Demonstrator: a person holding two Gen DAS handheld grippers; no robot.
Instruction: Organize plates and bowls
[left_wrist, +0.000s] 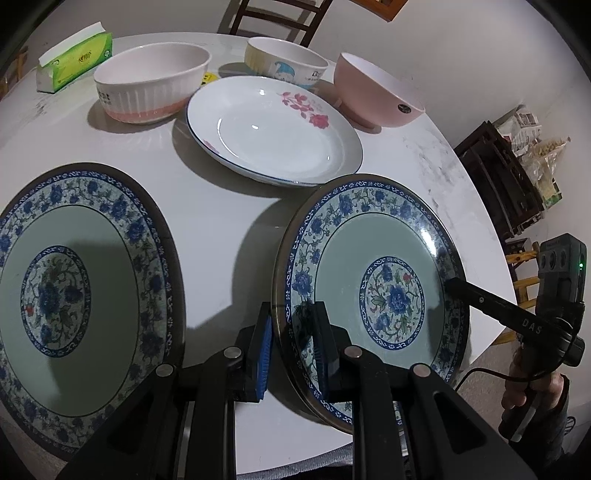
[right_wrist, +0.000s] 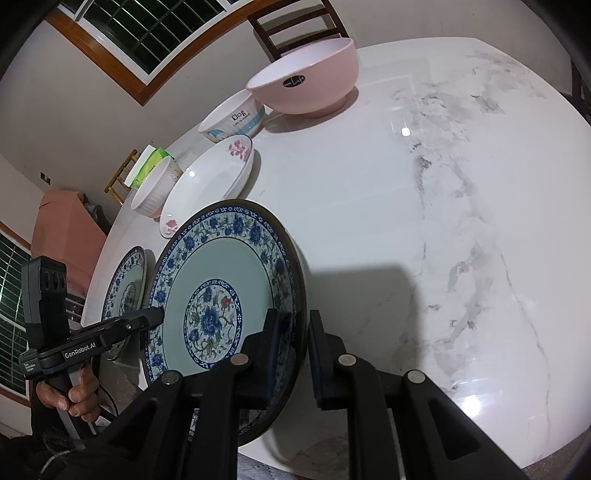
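Item: blue-patterned plate (left_wrist: 373, 280), tilted up on edge near the front of the table, both grippers gripping it. The left gripper (left_wrist: 291, 343) is clamping its near-left rim, blue pads (left_wrist: 264, 354) pressing either side; the right gripper (right_wrist: 291, 350) is clamping the opposite rim, fingers shut on it. Alongside: a second blue-patterned plate (left_wrist: 70, 295) is lying flat just to the left, apart from the held one. Beyond them a white plate with pink flowers (left_wrist: 273, 129) is sitting mid-table, directly behind the held plate. Further back three bowls are standing in a loose row: a ribbed white-and-pink bowl (left_wrist: 151, 81), a cartoon-printed bowl (left_wrist: 284, 62) and a plain pink bowl (left_wrist: 376, 92), the last nearest the right side. A green tissue pack (left_wrist: 74, 62) is lying at the far left. Surface: a round white marble-look table (right_wrist: 424, 221), grey veining showing, its right half bare. Room: a dark wooden chair (left_wrist: 273, 18) is standing behind the table; a wood-framed window (right_wrist: 147, 33) is showing in the cream wall; dark crates with bags (left_wrist: 517, 177) are stacked on the floor at the right. A hand (right_wrist: 74, 395) is gripping the left gripper's handle.
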